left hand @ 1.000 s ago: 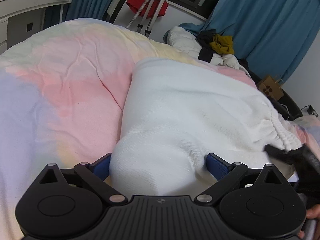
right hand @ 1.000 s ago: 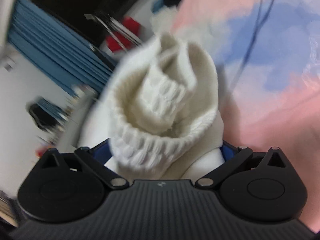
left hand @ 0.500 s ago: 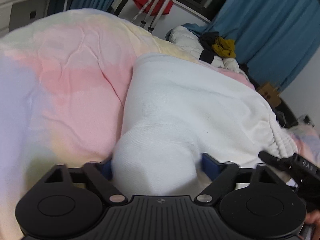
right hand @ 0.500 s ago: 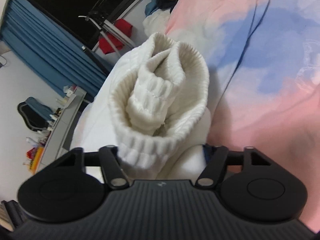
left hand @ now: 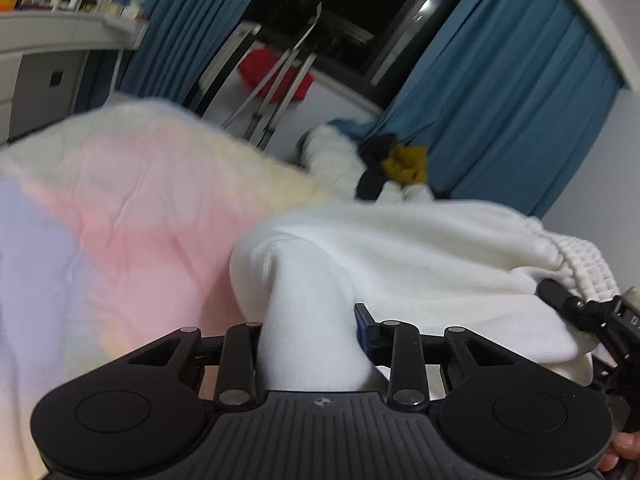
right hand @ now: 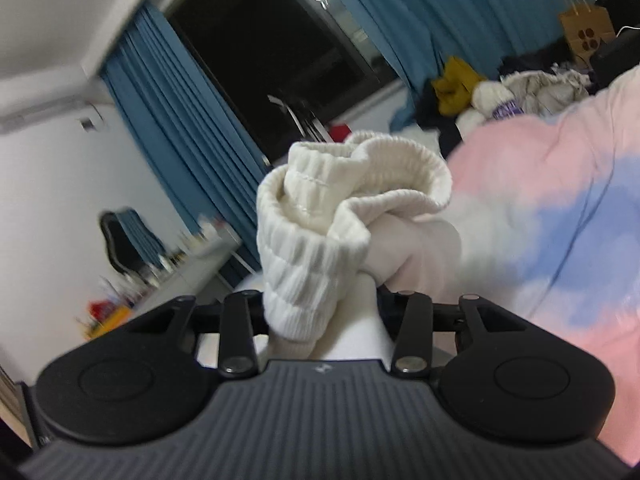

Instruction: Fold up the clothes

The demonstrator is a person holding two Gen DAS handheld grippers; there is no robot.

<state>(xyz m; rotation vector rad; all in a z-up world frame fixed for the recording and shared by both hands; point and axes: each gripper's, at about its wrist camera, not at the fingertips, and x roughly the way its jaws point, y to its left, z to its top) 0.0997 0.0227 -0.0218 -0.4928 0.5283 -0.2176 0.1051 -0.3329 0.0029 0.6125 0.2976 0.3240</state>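
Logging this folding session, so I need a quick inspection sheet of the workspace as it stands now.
Surface: bed with pastel quilt, wrinkled.
Job's things: white garment, ribbed cuff bunched.
Clutter: clothes pile at the bed's far end; paper bag.
Grippers: left gripper closing, garment fabric between its jaws; right gripper closing, cuff between its jaws.
Cables: nothing seen.
Surroundings: blue curtains, dark window, desk, chair.
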